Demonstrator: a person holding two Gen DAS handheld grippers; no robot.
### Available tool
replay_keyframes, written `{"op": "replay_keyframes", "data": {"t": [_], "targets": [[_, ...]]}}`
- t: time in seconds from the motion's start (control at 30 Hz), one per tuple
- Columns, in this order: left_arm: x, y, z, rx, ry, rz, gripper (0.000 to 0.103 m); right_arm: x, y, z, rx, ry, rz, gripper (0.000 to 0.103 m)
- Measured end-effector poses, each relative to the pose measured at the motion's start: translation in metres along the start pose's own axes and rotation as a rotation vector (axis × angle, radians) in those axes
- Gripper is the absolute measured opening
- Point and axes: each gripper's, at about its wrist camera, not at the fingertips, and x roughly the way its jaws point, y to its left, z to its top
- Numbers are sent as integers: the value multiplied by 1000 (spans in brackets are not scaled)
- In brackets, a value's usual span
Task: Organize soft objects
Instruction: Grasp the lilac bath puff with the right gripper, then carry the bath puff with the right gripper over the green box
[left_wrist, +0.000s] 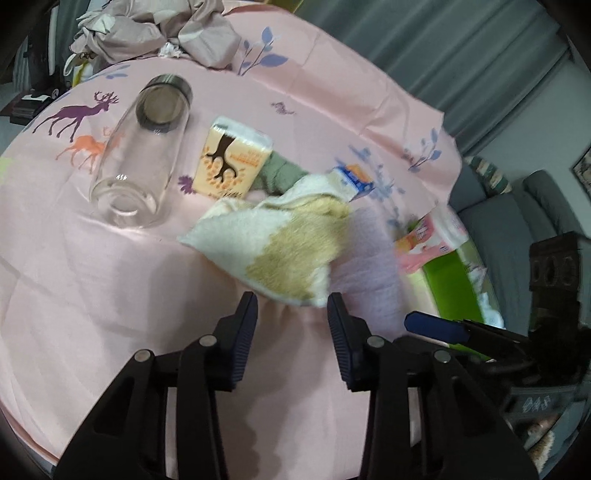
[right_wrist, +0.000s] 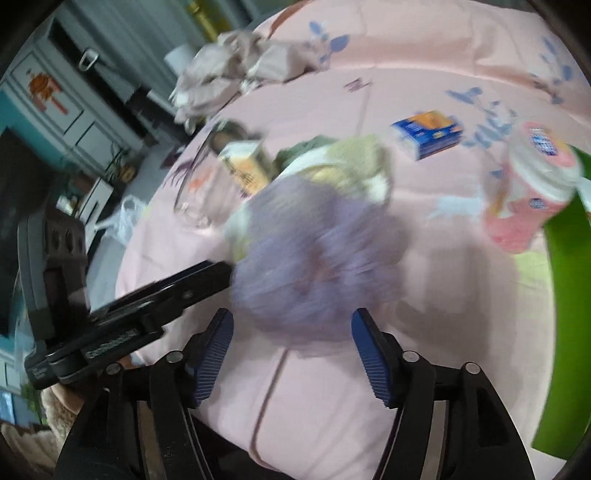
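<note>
Left wrist view shows the pink bedspread (left_wrist: 92, 295) carrying a cream-and-tan towel (left_wrist: 280, 251) and lilac cloth (left_wrist: 369, 258) near its right edge. Both look light and limp, best pinched at a corner. Left gripper (left_wrist: 291, 306) and right gripper (right_wrist: 291, 321) stand open, holding nothing.

We've got both grippers angled down, side by side. Our left gripper (left_wrist: 291, 306) has its jaws parted with nothing pinched between the pads. Our right gripper (right_wrist: 291, 325) sits with its jaws spread wider, pads clear of anything too. From the right wrist view, the left one reaches in from the left edge.
</note>
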Motion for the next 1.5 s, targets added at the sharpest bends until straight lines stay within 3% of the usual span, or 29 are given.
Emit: {"op": "replay_keyframes", "data": {"t": [0.1, 0.13, 0.2, 0.4, 0.47, 0.57, 0.67, 0.9, 1.07, 1.5], "targets": [[-6, -10, 2, 24, -31, -43, 36, -13, -13, 5, 64, -59, 37, 73], [-6, -14, 1, 41, -31, -55, 36, -13, -18, 7, 92, -84, 33, 79], [2, -21, -2, 60, -11, -67, 36, -1, -25, 17, 120, -99, 15, 81], [41, -45, -13, 114, 81, -48, 26, 58, -43, 28, 227, 40, 87, 80], [51, -48, -15, 128, 96, -28, 23, 65, -43, 28, 231, 45, 67, 56], [63, -45, -12, 105, 112, -37, 17, 67, -43, 27, 231, 39, 74, 32], [63, -53, -9, 124, 102, -50, 16, 57, -46, 27, 232, 12, 99, 25], [37, -108, 8, 266, -6, -130, 12, -14, -44, 35, 181, -186, 94, 22], [28, -163, 16, 405, -55, -161, 12, -70, -68, 29, 224, -353, 79, 22], [41, -298, 16, 672, -25, -347, 11, -185, -149, -15, 432, -752, 54, 22]]}}
